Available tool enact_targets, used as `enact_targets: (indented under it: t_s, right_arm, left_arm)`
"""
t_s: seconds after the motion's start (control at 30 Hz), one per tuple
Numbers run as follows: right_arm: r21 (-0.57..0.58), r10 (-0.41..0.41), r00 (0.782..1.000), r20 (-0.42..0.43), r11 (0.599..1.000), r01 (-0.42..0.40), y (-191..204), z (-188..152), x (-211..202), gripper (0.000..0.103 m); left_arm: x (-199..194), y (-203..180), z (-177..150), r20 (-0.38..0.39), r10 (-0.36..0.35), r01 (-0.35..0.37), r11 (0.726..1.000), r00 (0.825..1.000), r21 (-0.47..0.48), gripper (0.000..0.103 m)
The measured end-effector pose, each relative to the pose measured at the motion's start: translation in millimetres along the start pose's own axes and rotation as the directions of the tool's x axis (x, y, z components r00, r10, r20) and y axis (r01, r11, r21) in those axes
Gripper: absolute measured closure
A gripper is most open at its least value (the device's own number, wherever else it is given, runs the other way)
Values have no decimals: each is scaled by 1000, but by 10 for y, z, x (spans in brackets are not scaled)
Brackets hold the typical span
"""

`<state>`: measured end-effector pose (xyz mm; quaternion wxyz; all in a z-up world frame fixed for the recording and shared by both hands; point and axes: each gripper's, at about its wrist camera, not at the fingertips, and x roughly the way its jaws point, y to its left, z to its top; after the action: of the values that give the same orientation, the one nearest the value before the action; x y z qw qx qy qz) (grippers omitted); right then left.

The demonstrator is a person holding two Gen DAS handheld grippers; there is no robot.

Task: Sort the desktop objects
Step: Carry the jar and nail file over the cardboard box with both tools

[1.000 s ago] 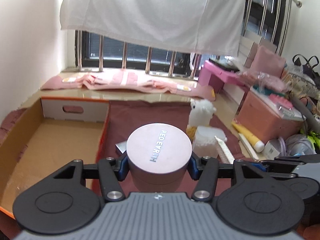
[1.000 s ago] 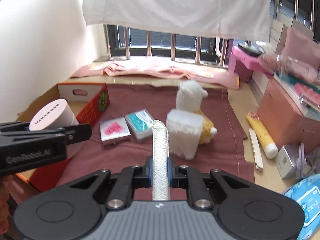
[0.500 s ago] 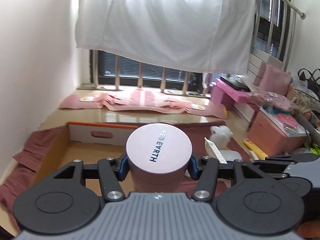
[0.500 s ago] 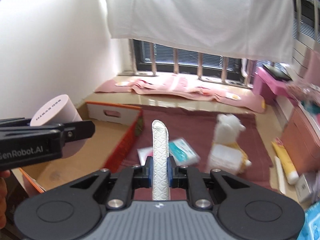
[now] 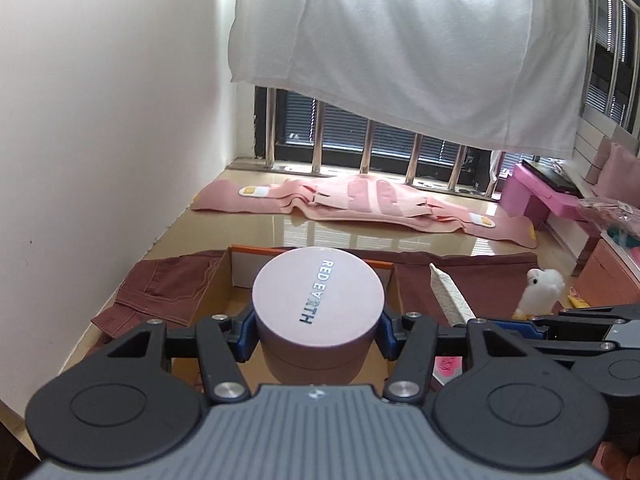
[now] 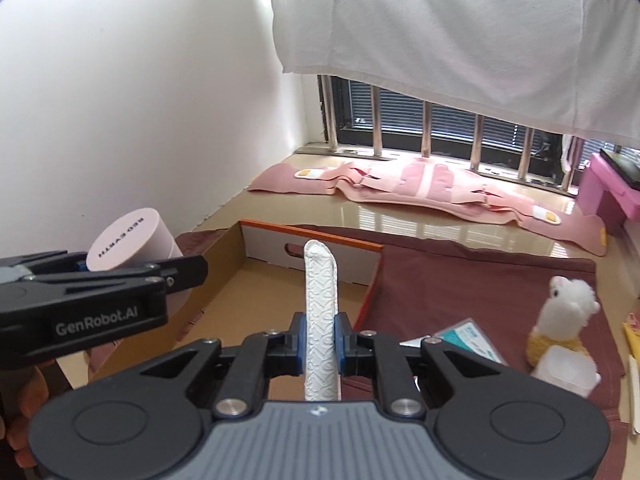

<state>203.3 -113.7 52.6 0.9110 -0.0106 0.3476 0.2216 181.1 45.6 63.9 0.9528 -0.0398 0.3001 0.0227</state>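
Box: an open cardboard box (image 6: 224, 292) with an orange rim lies on a maroon cloth (image 6: 472, 280), ahead of and below both claws.
Left claw: the left gripper (image 5: 316, 330) is clamped on a round pink tub (image 5: 318, 304), held upright over the box.
Right claw: the right gripper (image 6: 319, 344) pinches a slim white tube (image 6: 320, 304); its long axis points forward at the box's far wall.
Nearer: the left claw, I judge.
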Motion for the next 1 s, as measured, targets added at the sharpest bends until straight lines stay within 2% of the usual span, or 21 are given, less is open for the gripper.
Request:
enact_targets:
  t_s: [0.33, 0.5, 0.8, 1.0]
  right_arm:
    - [21, 0, 999, -44, 1000, 1, 119, 222, 475, 90]
    - [25, 1, 998, -59, 1000, 0, 162, 295, 692, 90]
    - [55, 3, 995, -99, 998, 3, 177, 350, 1150, 90]
    - [123, -2, 992, -128, 992, 18, 80, 354, 1434, 90]
  left_arm:
    - [355, 215, 78, -18, 39, -38, 999, 999, 28, 47]
    - [570, 339, 83, -46, 30, -31, 999, 998, -14, 47]
    - [997, 458, 101, -91, 51, -52, 999, 995, -10, 47]
    - [1356, 577, 144, -133, 32, -38, 998, 991, -42, 47]
